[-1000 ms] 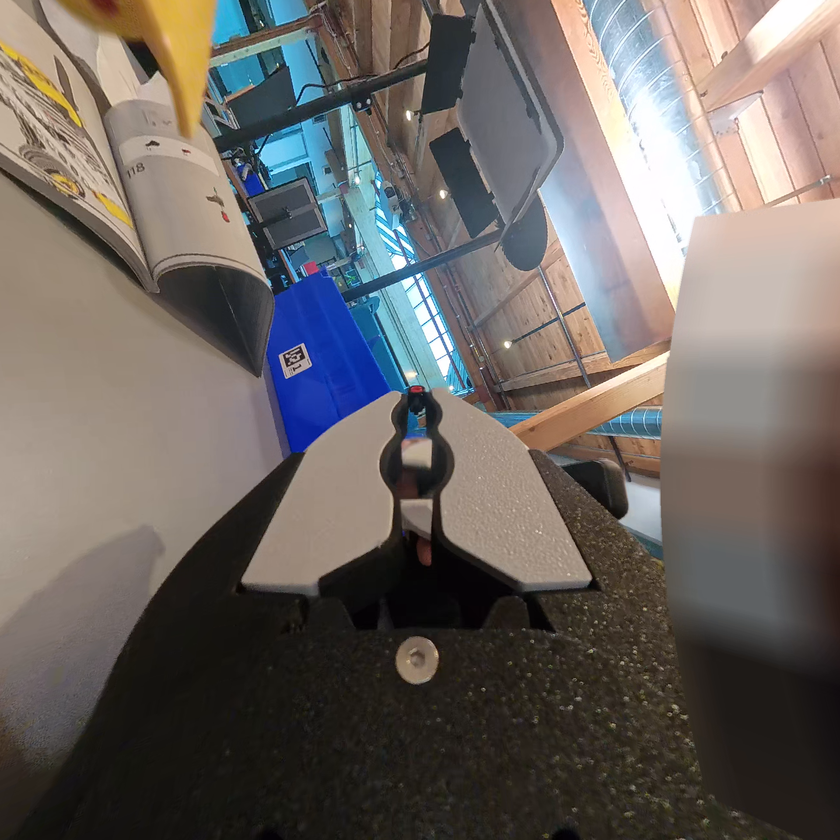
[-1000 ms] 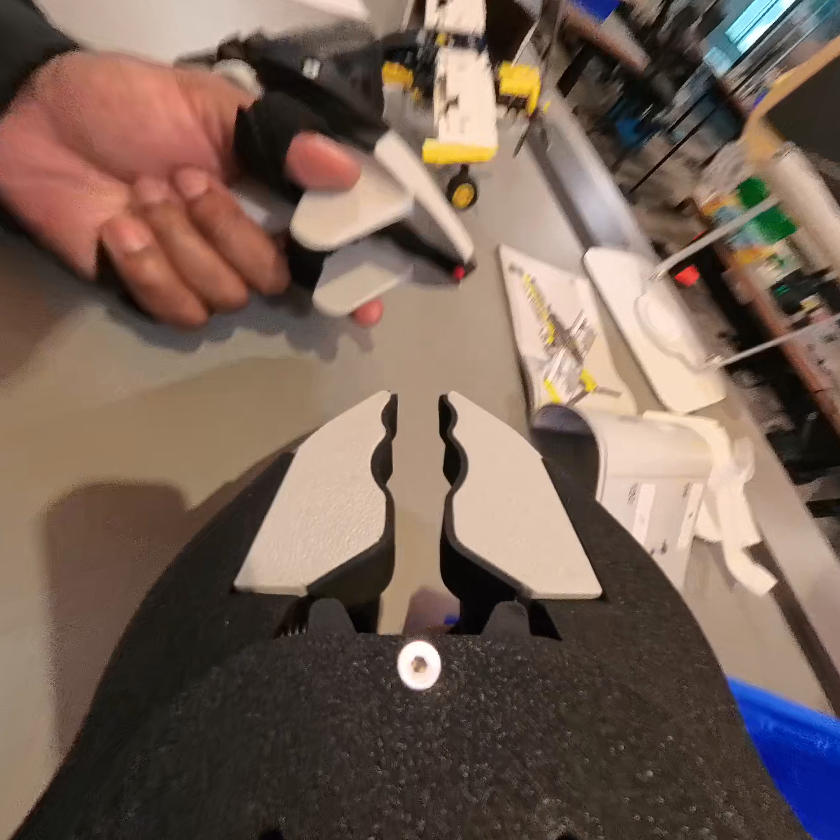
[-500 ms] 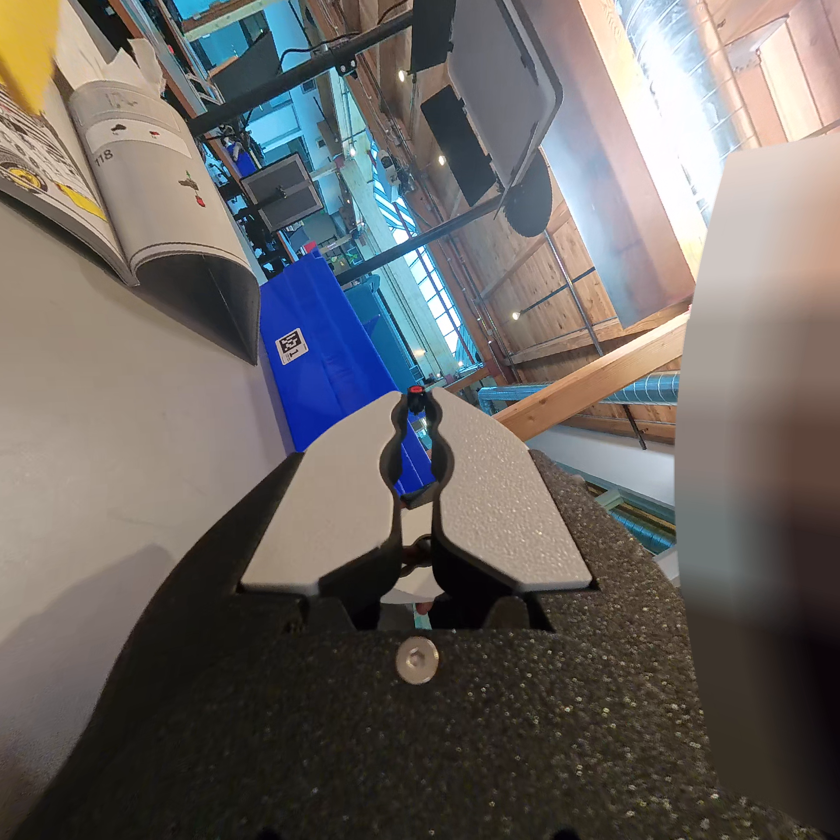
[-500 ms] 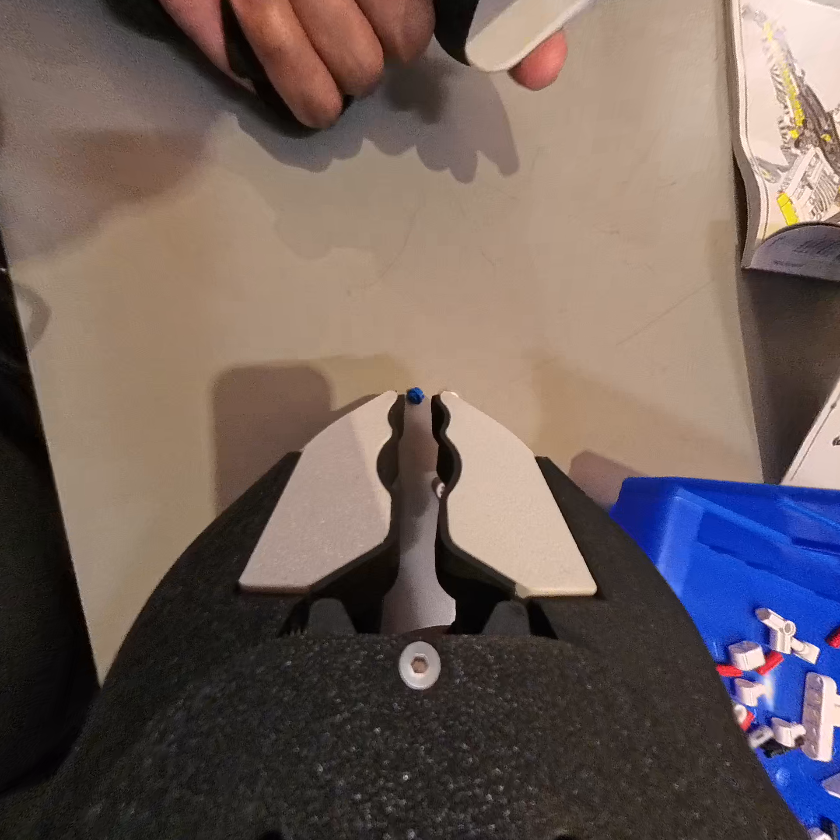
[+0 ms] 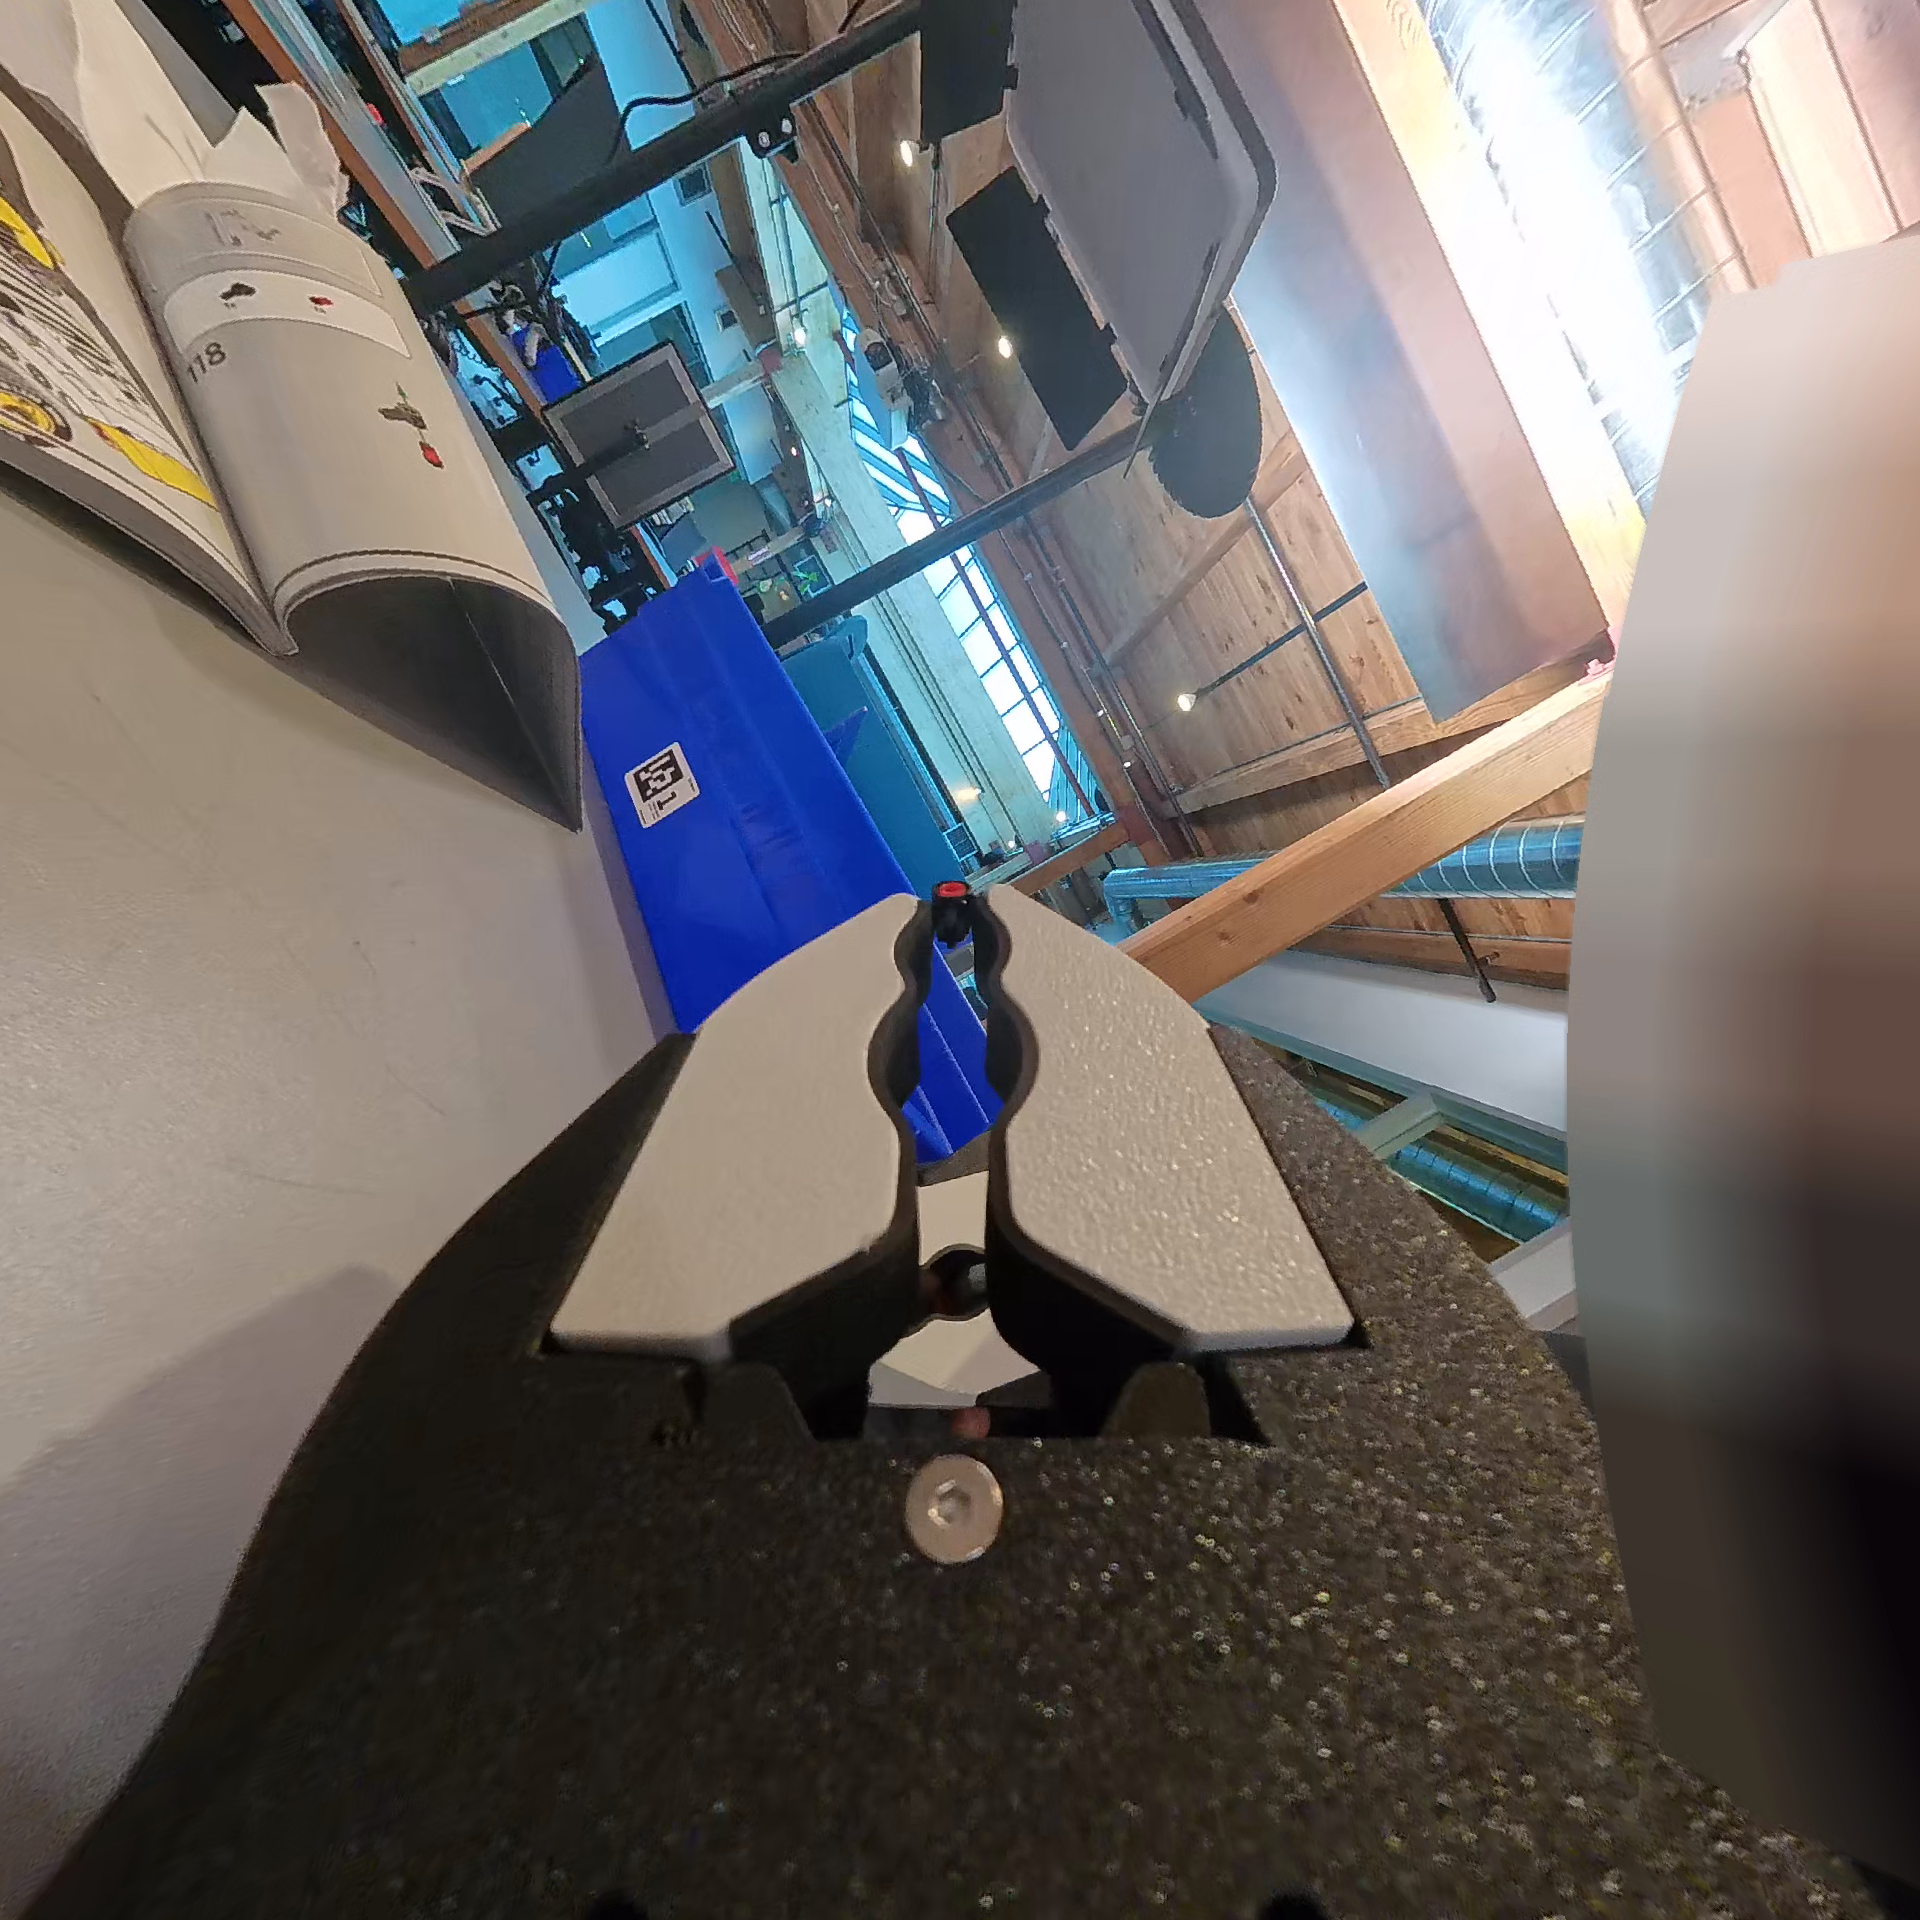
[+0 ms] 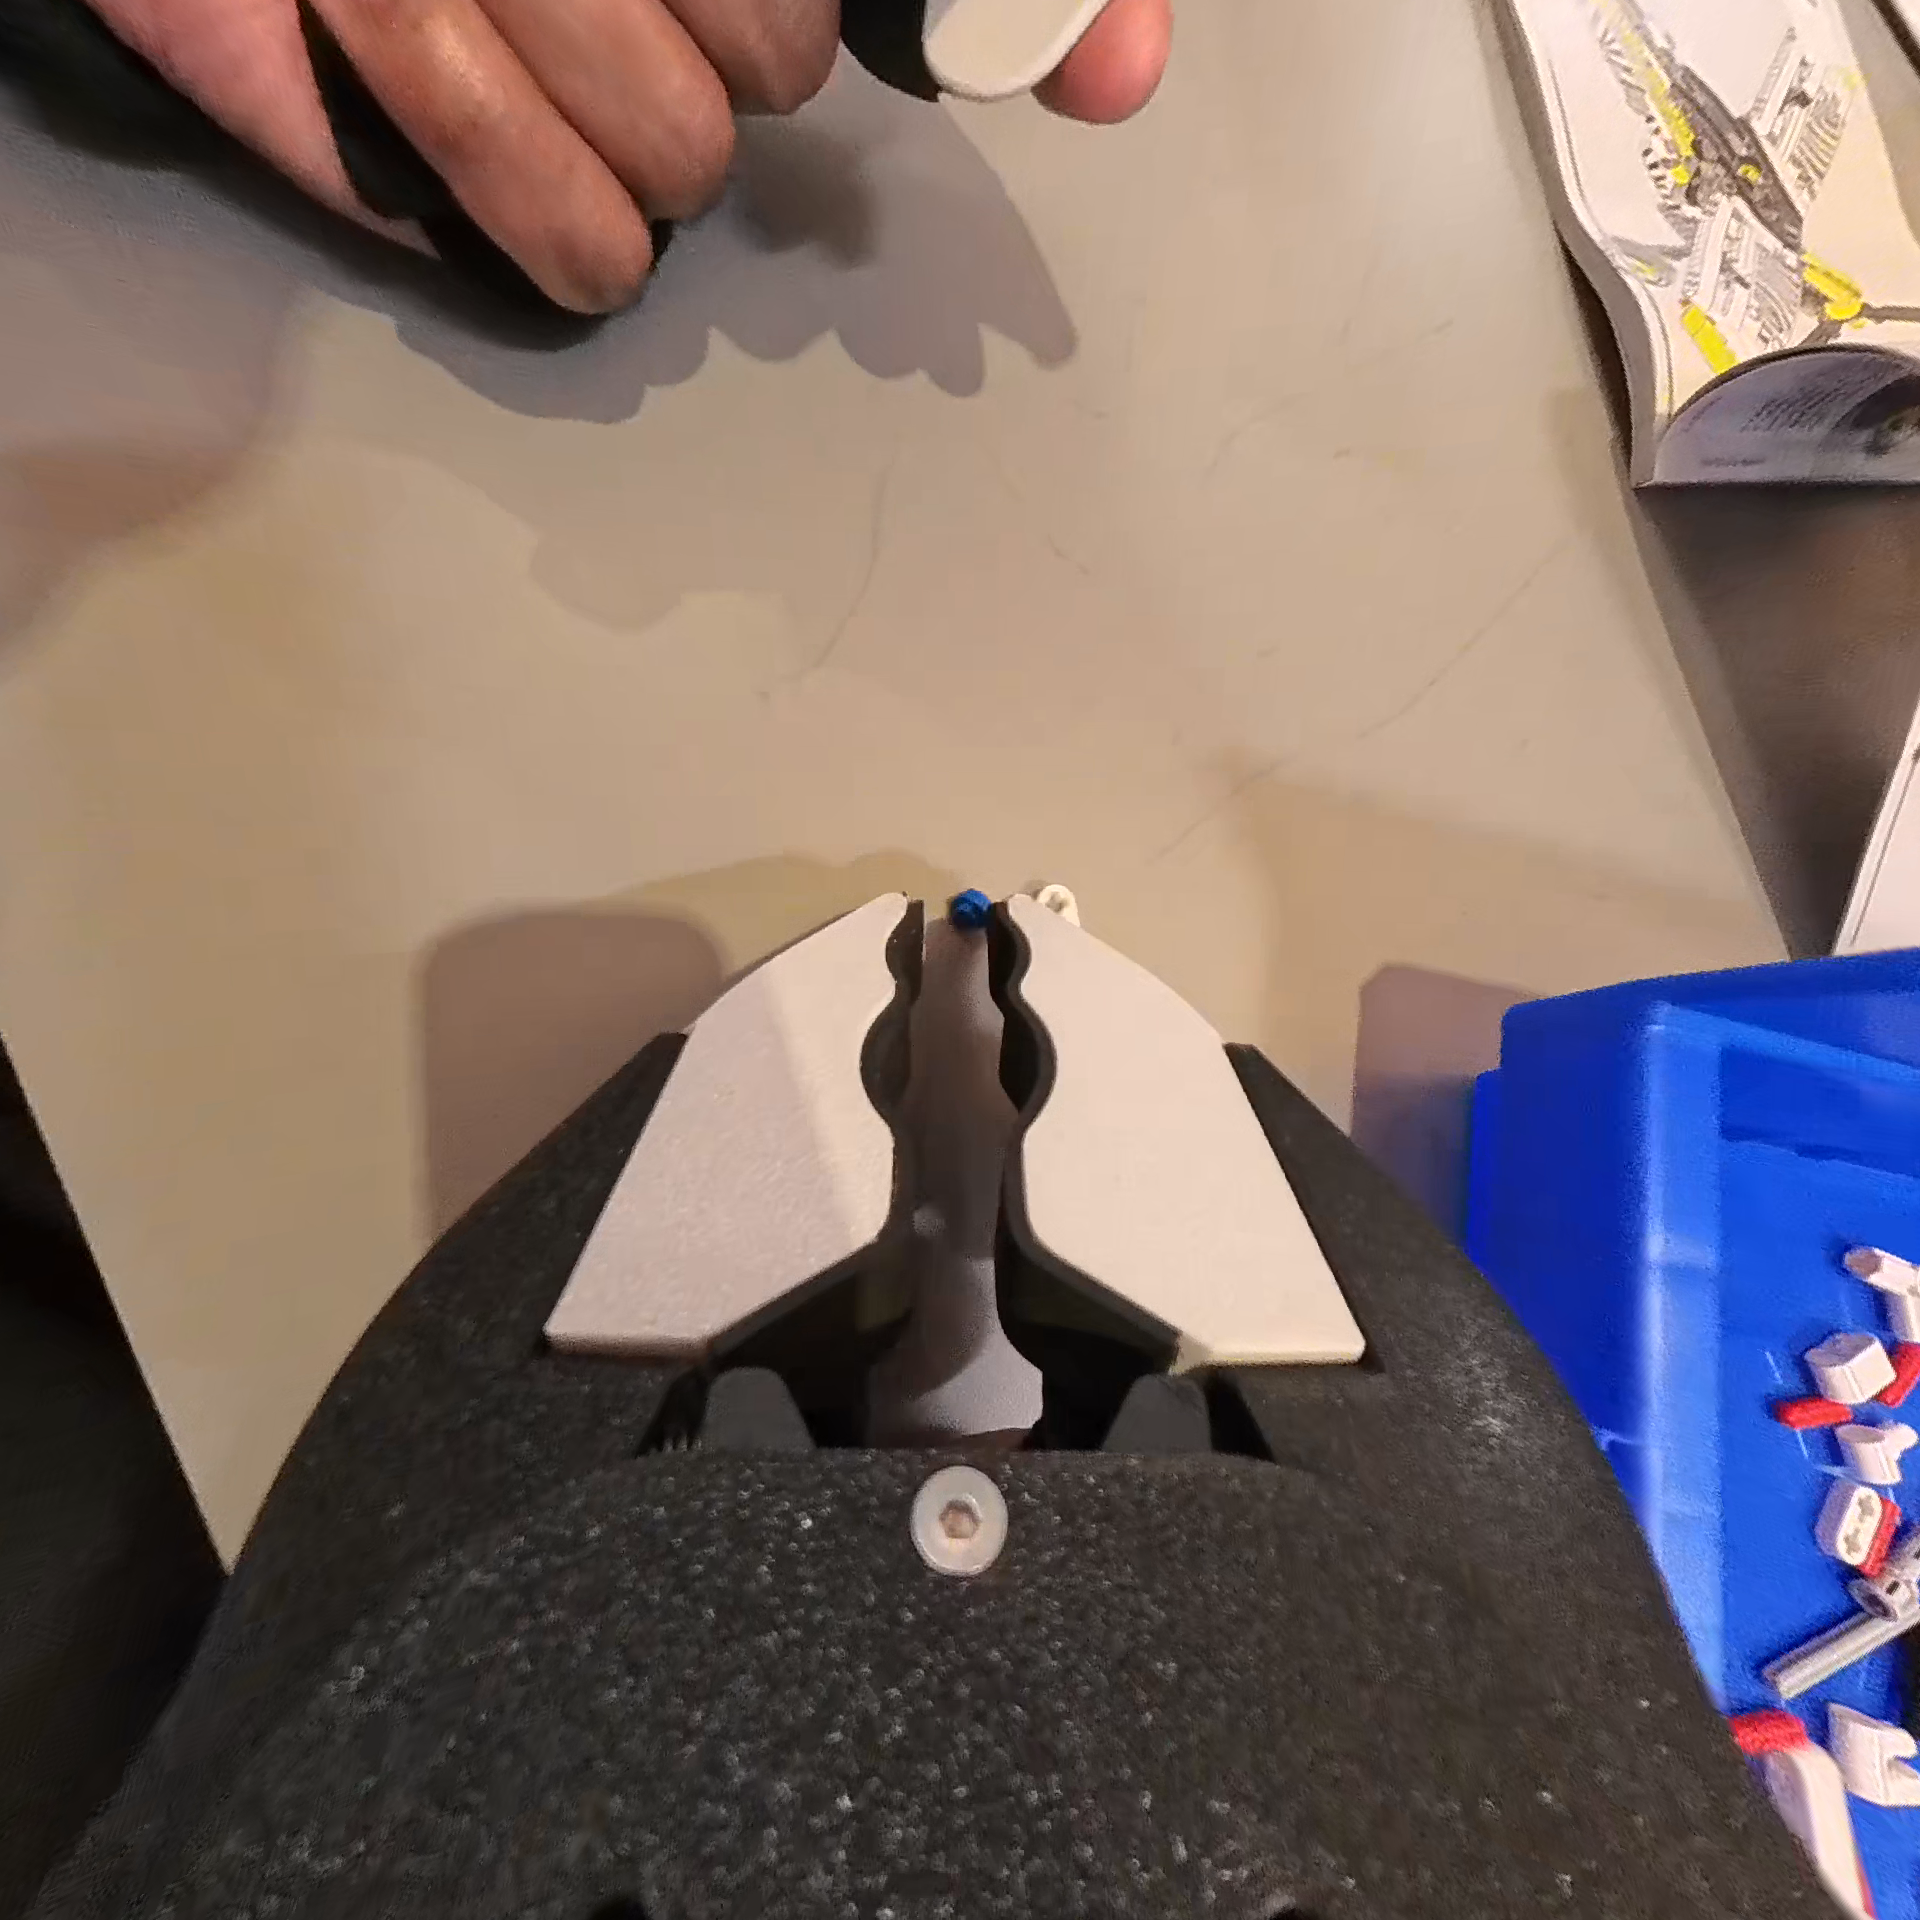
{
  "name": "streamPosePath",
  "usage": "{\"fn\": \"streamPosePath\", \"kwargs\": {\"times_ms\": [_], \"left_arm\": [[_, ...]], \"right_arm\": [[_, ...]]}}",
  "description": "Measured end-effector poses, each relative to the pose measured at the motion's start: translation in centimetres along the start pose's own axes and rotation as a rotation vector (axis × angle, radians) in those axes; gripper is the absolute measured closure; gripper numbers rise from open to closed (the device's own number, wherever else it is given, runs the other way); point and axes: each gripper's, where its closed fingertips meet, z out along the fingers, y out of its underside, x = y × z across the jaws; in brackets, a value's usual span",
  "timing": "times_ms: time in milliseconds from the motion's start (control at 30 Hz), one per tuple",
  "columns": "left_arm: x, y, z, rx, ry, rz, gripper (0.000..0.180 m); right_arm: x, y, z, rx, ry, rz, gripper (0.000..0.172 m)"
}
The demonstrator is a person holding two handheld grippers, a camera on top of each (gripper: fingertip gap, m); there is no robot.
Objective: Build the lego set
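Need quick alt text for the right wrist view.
The right gripper points down at a beige table, a tiny blue piece between its fingertips. A blue bin of parts sits right; a hand above.

This looks like a big workshop or lab hall in a converted industrial building. Overhead run heavy wooden beams (image 5: pixel 1382 831) and plank-clad walls, with silver ventilation ducts (image 5: pixel 1496 873), spot lamps and tall windows (image 5: pixel 997 665) far down the room. Black metal rigging (image 5: pixel 665 135) carries panels and monitors (image 5: pixel 634 436). Close by stands a plain grey worktable (image 6: pixel 935 644) with an open building-instruction booklet (image 6: pixel 1745 208) and a blue parts bin (image 6: pixel 1704 1247) of small plastic construction pieces (image 6: pixel 1860 1444).
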Motion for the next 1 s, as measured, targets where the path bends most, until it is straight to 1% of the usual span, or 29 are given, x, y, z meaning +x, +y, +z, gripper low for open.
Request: {"fn": "streamPosePath", "kwargs": {"times_ms": [633,867,1000], "left_arm": [[0.1,0.1,0.0,-0.004,0.001,0.011,0.174],[0.1,0.1,0.1,-0.005,-0.001,0.017,0.174],[0.0,0.0,0.1,0.001,-0.003,0.012,0.174]], "right_arm": [[0.2,0.1,0.3,0.000,0.019,0.021,0.162],[-0.1,-0.3,0.4,0.020,0.011,0.021,0.165],[0.9,-1.2,0.5,0.064,0.058,-0.004,0.166]]}}
